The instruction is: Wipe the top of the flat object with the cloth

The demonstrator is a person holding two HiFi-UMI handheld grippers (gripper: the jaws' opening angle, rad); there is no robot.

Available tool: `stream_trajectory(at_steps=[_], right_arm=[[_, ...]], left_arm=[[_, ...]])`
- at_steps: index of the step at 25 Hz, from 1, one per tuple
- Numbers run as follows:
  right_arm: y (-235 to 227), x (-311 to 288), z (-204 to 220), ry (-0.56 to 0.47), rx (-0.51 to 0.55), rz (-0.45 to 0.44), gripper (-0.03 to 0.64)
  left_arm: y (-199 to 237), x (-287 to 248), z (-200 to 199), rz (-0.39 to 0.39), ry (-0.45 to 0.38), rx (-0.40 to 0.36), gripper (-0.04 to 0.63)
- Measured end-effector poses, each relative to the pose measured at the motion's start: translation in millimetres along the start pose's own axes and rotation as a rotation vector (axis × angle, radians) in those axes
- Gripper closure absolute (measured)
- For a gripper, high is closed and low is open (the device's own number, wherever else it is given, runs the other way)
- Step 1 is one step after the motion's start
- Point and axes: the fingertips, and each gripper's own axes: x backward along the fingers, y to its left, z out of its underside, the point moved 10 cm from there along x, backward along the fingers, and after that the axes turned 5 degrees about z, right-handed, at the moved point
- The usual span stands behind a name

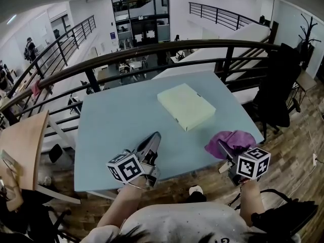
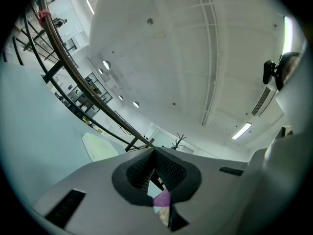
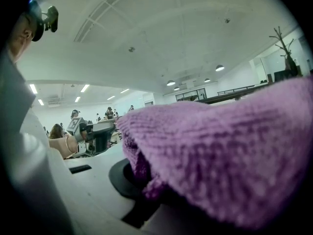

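The flat object is a pale yellow-green box point(image 1: 186, 106) lying on the light blue table point(image 1: 116, 125), past its middle. My left gripper point(image 1: 155, 137) hovers low over the near part of the table, shut with nothing between its pads, and points toward the box. In the left gripper view the box point(image 2: 100, 146) lies ahead to the left of the closed left gripper point(image 2: 155, 173). My right gripper point(image 1: 223, 147) is at the table's near right corner, shut on a bunched purple cloth point(image 1: 232, 141). That cloth point(image 3: 225, 151) drapes over the right gripper point(image 3: 142, 185) and hides the box there.
A dark curved railing point(image 1: 152, 49) runs behind the table, with a drop to a lower floor beyond. A wooden chair point(image 1: 25, 146) stands at the left, and a black coat point(image 1: 278, 85) hangs at the right. The table's front edge point(image 1: 152, 186) is just below both grippers.
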Motion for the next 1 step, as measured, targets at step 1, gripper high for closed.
stream_trajectory(at_steps=[1], right_arm=[[1.1, -0.4, 2.2, 0.003, 0.004, 0.002, 0.589]], left_arm=[[0.5, 1.4, 0.8, 0.001, 0.000, -0.001, 0.600]])
